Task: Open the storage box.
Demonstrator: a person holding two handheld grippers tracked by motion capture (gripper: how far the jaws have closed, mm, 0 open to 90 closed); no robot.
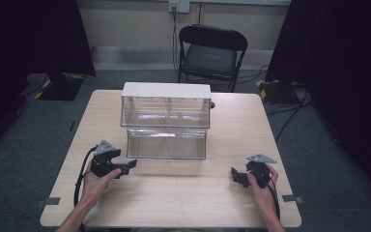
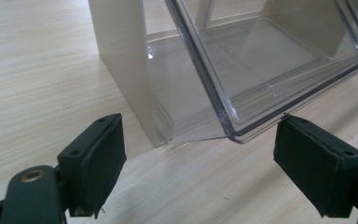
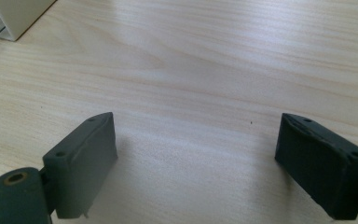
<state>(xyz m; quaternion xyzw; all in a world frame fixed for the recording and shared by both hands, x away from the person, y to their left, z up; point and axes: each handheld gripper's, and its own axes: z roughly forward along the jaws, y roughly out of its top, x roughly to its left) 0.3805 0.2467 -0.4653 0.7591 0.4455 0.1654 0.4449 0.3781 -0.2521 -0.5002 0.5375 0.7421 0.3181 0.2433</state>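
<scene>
A two-tier clear bin unit (image 1: 165, 118) with a white top and white side walls is seen standing on the desk (image 1: 183, 193), set toward twelve o'clock from the two hands. Its lower drawer (image 1: 166, 144) is judged to be tipped or pulled out toward the person, while the upper drawer (image 1: 165, 112) looks flush with the frame; both compartments appear empty.

The left gripper (image 1: 128, 166) is held at about seven o'clock of the unit, just beside the lower drawer's left front corner. In the left gripper view the clear drawer corner (image 2: 242, 126) is seen tilted above the gap between the jaws, near the right pad (image 2: 317, 163) but not pinched; the jaws stand apart with nothing pressed between them. The right gripper (image 1: 236, 176) rests well apart from the unit at about four o'clock, its jaws spread wide over bare wood in the right gripper view.

The work is judged to be at an early or middle stage: the lower drawer is open, nothing is gripped, and any closing of the drawer is not yet done.
</scene>
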